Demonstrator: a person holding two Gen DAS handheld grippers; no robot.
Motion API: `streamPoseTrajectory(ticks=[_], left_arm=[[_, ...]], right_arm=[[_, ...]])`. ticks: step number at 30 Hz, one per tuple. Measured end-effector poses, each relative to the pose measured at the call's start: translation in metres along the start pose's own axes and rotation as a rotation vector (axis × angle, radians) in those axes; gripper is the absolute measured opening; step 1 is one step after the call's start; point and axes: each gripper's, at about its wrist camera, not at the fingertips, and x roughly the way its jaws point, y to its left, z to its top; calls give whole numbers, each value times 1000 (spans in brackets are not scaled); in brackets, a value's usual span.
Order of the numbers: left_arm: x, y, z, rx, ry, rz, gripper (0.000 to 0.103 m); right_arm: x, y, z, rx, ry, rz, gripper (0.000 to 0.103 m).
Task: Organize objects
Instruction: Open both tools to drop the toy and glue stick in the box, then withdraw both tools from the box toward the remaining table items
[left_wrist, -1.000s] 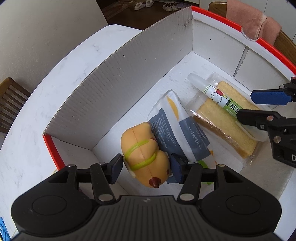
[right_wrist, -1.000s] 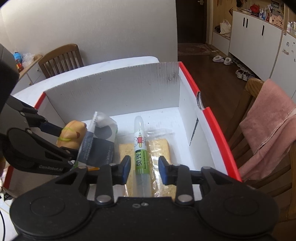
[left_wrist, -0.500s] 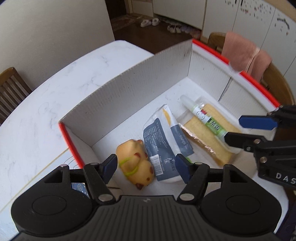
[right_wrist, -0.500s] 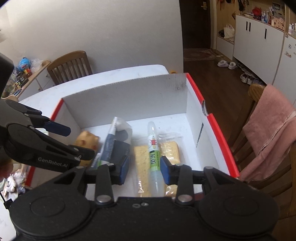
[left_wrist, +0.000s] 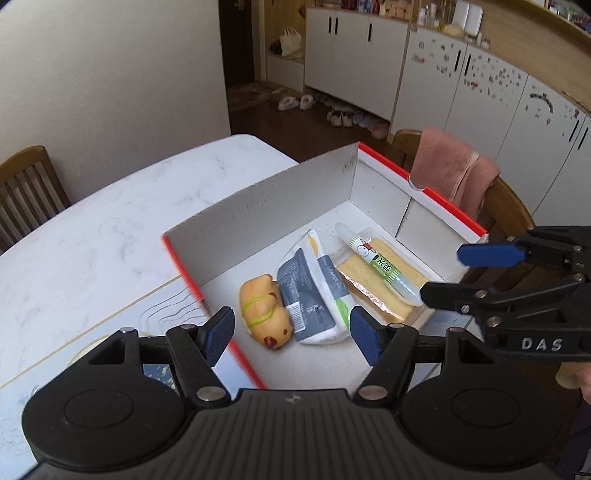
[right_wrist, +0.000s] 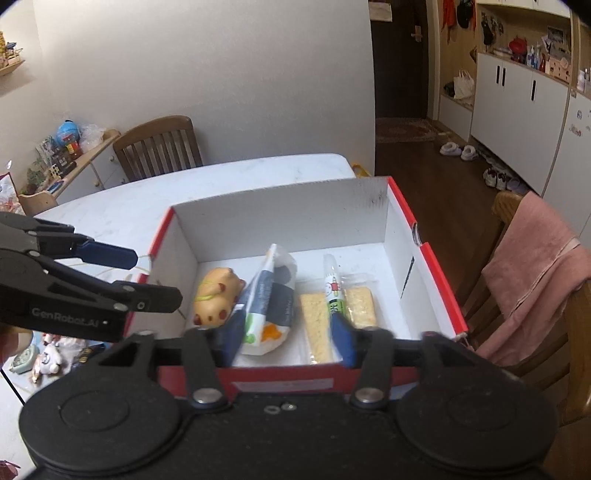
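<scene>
Hovering above the red-and-white box (right_wrist: 424, 251) on the white table (left_wrist: 92, 229): left gripper (left_wrist: 290, 332) spread apart and empty, right gripper (right_wrist: 288, 338) opening with nothing clamped. Lying side by side on the box floor: yellow toy (left_wrist: 260, 310), grey pouch (left_wrist: 310, 288), and tube (left_wrist: 380, 264) resting on the wrapped cake slices (left_wrist: 373, 291).

At the top of your left view a plain cream wall (left_wrist: 110, 74) meets a dark wooden floor (left_wrist: 295, 125), with white cupboard doors (left_wrist: 354, 62) at upper right. A slatted wooden chair (right_wrist: 159, 147) stands left of centre in your right view; a pink towel (right_wrist: 535, 258) drapes another chair at right.
</scene>
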Motion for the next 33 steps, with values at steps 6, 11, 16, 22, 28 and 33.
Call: streamPoseTrajectory(ticks=[6, 11, 16, 22, 28, 33], left_arm=[[-30, 11, -22, -32, -55, -14, 68], [-49, 23, -38, -55, -78, -18, 68], [-65, 39, -52, -87, -94, -24, 75], [-83, 69, -72, -143, -114, -23, 82], [-102, 108, -98, -187, -144, -1, 86], [-113, 141, -120, -215, -146, 24, 91]], right_arm=[[-22, 19, -4, -33, -36, -16, 65], [-31, 35, -10, -23, -42, -11, 70], [-37, 56, -15, -15, -44, 5, 82], [-38, 87, -20, -5, -41, 35, 102], [-32, 118, -23, 22, -20, 73, 102], [-27, 151, -26, -4, -6, 77, 103]])
